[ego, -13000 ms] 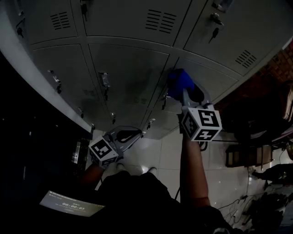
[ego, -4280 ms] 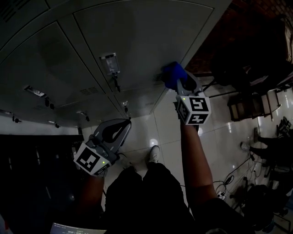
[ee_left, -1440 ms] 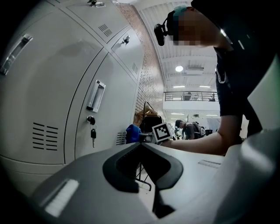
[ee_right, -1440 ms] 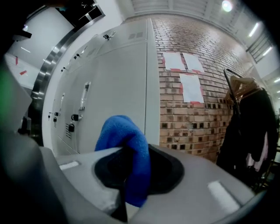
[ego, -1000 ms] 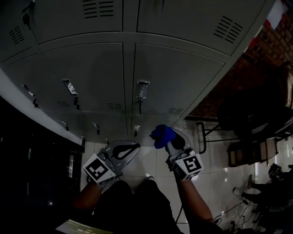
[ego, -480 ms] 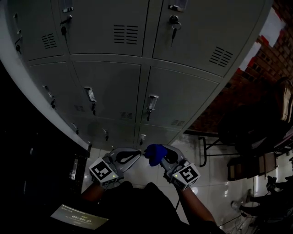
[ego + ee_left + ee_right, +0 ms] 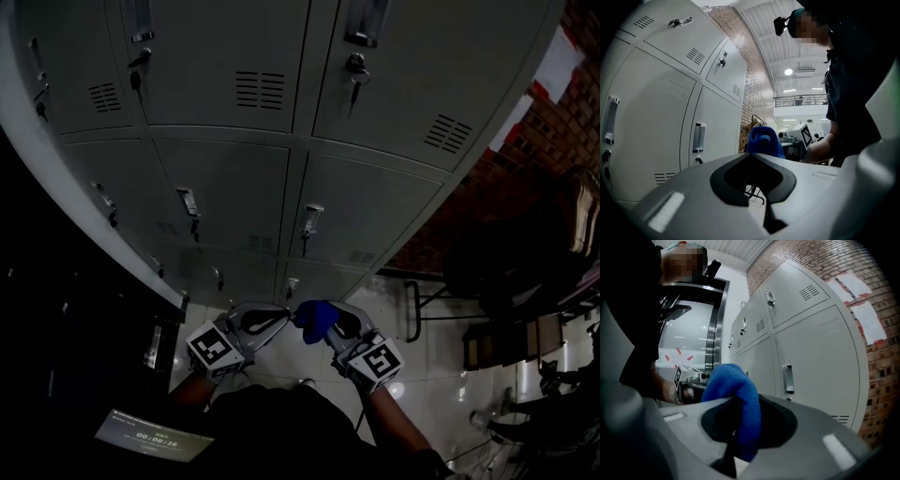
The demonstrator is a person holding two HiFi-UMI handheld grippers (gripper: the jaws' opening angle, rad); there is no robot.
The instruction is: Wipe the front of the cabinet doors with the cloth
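Note:
The grey metal cabinet doors (image 7: 225, 178) fill the upper part of the head view, each with a handle and a vent. A blue cloth (image 7: 313, 319) is bunched in my right gripper (image 7: 319, 323), which is shut on it, low and in front of the lowest doors, apart from them. My left gripper (image 7: 278, 317) is shut with nothing in it, its tip almost meeting the cloth. In the right gripper view the cloth (image 7: 738, 394) bulges out between the jaws, the doors (image 7: 815, 357) to the right. From the left gripper view, the cloth (image 7: 764, 139) shows beyond the jaws, with the doors (image 7: 651, 117) on the left.
A red brick wall (image 7: 553, 122) adjoins the cabinet on the right. Dark chairs and a table (image 7: 506, 272) stand on the glossy tiled floor (image 7: 422, 328). A small lit screen (image 7: 152, 436) lies at the lower left. A dark cabinet side (image 7: 66, 309) runs down the left.
The right gripper has carried the cloth down and left, off the doors, until it nearly meets the left gripper. The head view has tilted up, showing more of the upper doors.

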